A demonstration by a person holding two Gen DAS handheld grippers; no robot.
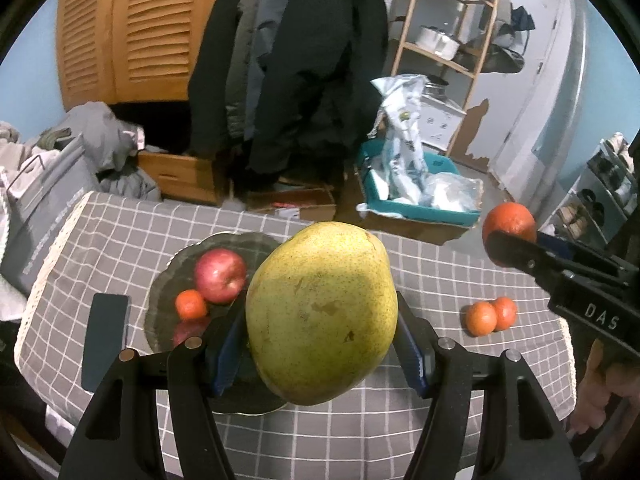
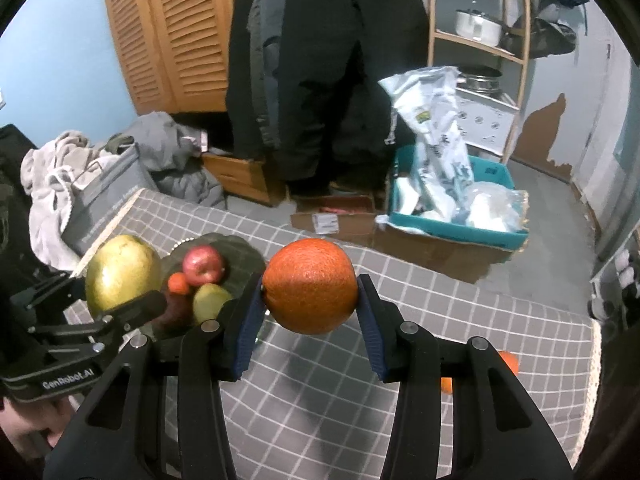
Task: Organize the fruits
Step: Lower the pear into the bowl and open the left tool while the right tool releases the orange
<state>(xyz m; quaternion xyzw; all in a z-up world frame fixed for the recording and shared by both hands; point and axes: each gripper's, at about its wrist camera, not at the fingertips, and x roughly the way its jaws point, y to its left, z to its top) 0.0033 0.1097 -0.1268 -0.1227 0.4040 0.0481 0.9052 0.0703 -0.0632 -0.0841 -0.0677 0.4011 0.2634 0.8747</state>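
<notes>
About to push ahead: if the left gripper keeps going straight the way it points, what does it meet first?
Probably the dark glass plate holding the red apple; the left gripper, shut on the pear, aims just right of them. Depth unclear.

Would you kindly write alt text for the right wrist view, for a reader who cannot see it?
The right gripper holds a large orange above a grey checked tablecloth. At left, the left gripper carries a yellow-green pear near a dark plate with a red apple.
</notes>
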